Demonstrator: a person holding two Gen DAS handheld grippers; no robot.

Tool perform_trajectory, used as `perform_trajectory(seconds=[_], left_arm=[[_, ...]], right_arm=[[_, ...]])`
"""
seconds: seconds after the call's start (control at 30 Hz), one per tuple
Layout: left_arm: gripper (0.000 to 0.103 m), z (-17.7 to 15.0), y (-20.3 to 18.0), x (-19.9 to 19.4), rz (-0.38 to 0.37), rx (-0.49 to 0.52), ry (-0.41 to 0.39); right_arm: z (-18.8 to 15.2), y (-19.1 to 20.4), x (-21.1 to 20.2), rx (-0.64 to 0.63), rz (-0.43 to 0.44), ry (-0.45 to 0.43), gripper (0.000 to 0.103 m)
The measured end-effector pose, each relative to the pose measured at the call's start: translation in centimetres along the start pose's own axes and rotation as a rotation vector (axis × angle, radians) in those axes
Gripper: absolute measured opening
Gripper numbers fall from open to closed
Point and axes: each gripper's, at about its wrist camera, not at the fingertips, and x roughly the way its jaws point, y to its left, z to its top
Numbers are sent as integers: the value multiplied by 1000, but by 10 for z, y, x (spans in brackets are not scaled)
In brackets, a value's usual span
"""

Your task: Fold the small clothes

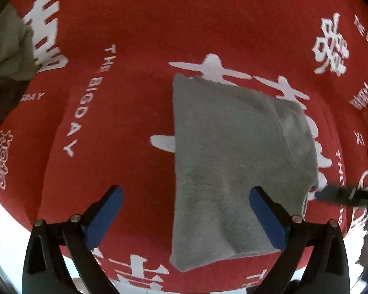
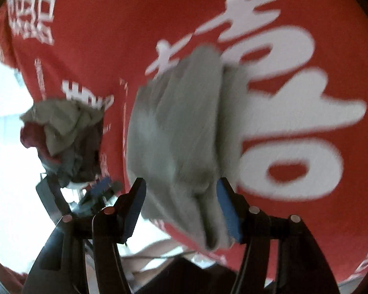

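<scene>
Containers: 0 in view.

Surface: worktop under a red cloth printed with large white characters and the words "THE BIGDAY". Past its near edge the room shows only as a bright white blur.

Task item: 1 grey garment, folded into a flat oblong, lying on the red cloth at the middle of the worktop, over part of a big white character.

Left gripper: jaws spread wide, nothing pinched; 1 blue pad sits over the garment's right part, the other over bare red cloth.

Right gripper: jaws partly apart, straddling the garment's near end. The frame is smeared, so whether the pads touch the fabric cannot be told.

Other things: 1 heap of unfolded clothes, pale green, maroon and dark pieces, at the worktop's left edge, well apart from the garment.
</scene>
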Motion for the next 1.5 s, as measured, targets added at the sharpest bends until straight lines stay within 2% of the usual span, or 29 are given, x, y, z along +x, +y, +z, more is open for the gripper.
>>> perform_trajectory(seconds=[0.07,0.13,0.17,0.2,0.27,0.33,0.37,0.43,0.53,0.63,0.73,0.77,0.8,0.83,0.9,1.0,1.1,1.17,1.23,1.33,1.4,1.5], left_arm=[[103,3,3,-4,-10,-17,-10],[103,5,10,-10,-51,-38,-17],[103,6,13,-11,-72,-49,-19],[103,7,18,-13,-104,-61,-17],[103,8,25,-11,-151,-93,0],[103,5,27,-6,-116,-103,28],[103,4,26,-2,-71,-91,44],[103,0,23,5,0,-71,70],[103,-6,16,8,39,-37,87],[103,-10,8,9,80,12,101],[103,-12,5,8,94,25,88],[103,-13,4,10,104,28,91],[103,-14,4,12,105,27,96],[103,-14,3,12,108,25,101],[103,-16,3,14,122,23,114],[103,-19,3,11,132,25,120],[103,-21,3,6,131,28,126],[103,-21,2,3,138,30,140],[103,-21,2,-5,143,32,143],[103,-19,-1,-22,149,43,133],[103,-18,-1,-33,149,47,128],[103,-15,-3,-50,149,52,130]], right_arm=[[-10,10,13,-24,-32,26,64],[-16,16,32,-44,-74,53,53],[-17,19,38,-54,-77,68,28],[-16,23,44,-79,-114,82,8],[-23,33,51,-153,-217,73,8],[-34,30,56,-172,-311,73,7],[-43,18,57,-161,-351,82,6],[-53,5,54,-108,-325,79,6],[-56,9,46,-99,-338,81,6],[-59,21,35,-108,-371,86,11],[-49,53,11,-182,-386,-36,14],[-46,60,8,-205,-386,-66,22],[-38,70,6,-241,-392,-106,35],[-33,76,9,-262,-400,-121,41],[-15,80,30,-280,-438,-113,44],[-8,53,55,-228,-520,-43,43],[-16,41,45,-182,-542,-47,44],[-27,33,31,-119,-492,-31,44],[-38,33,17,-93,-503,-35,45],[-49,43,2,-101,-530,-34,55],[-57,56,-9,-110,-533,-39,66],[-62,80,-20,-123,-535,-61,77]])
